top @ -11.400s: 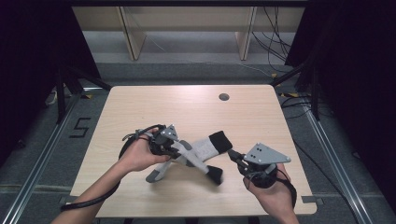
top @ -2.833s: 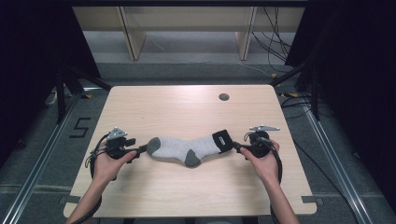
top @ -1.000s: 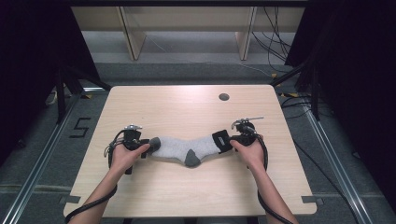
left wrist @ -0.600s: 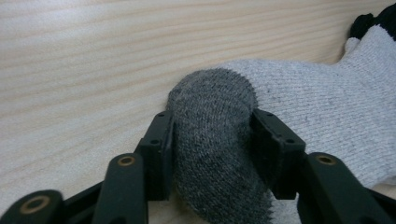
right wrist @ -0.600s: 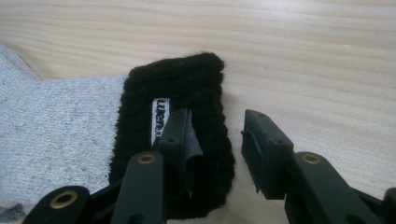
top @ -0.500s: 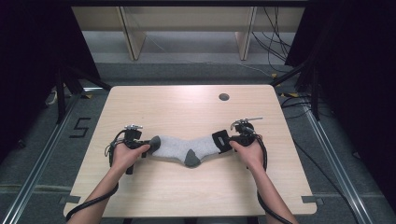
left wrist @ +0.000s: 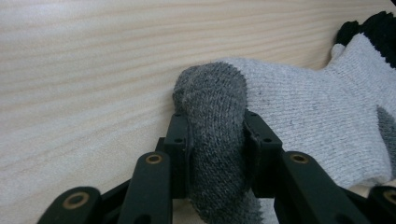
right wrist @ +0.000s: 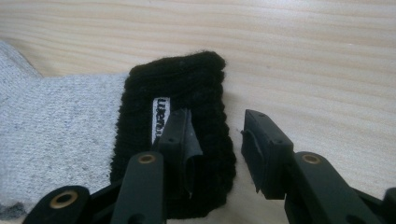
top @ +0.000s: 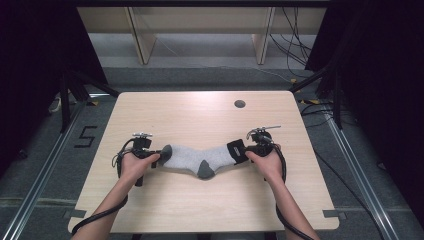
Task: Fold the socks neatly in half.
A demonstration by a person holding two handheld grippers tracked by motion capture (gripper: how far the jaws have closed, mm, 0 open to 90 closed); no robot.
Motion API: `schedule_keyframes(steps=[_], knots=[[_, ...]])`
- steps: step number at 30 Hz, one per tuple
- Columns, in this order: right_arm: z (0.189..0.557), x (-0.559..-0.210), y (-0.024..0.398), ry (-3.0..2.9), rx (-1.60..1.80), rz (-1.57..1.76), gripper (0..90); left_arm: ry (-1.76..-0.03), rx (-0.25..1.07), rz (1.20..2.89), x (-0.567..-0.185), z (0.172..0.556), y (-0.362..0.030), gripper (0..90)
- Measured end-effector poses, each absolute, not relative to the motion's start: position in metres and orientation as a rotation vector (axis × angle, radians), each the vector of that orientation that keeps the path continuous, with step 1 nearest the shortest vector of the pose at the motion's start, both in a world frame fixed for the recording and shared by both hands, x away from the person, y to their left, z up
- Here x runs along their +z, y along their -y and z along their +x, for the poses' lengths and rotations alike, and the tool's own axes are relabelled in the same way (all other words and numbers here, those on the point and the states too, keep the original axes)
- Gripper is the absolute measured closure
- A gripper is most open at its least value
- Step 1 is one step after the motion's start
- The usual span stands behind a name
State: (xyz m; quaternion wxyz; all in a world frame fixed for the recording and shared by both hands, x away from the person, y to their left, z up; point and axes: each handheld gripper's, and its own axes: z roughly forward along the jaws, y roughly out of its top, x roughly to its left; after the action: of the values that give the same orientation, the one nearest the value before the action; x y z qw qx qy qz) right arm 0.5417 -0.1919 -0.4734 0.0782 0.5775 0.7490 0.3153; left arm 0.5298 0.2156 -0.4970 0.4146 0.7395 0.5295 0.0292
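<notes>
The left gripper had just been closing, and its jaws pinched the dark grey toe of the sock. That sock lay flat near the table centre, toe at nine o'clock, black cuff at three. The right gripper stood partly open, one jaw resting on the cuff, gripping nothing. Likely best: close squarely over the cuff's edge before lifting both ends evenly.
</notes>
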Motion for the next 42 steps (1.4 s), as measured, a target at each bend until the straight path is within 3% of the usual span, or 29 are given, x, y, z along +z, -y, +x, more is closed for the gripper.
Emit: schedule_keyframes(steps=[14, 42], knots=[[0.541, -0.473, 0.186, -2.260, 0.920, 1.700, 62.7, -1.270, 0.070, 1.796, -0.454, 0.526, -0.215, 65.9], [0.542, -0.474, 0.169, -2.285, 0.953, 1.664, 62.5, -1.198, 0.175, 1.752, -0.417, 0.516, -0.196, 65.5]])
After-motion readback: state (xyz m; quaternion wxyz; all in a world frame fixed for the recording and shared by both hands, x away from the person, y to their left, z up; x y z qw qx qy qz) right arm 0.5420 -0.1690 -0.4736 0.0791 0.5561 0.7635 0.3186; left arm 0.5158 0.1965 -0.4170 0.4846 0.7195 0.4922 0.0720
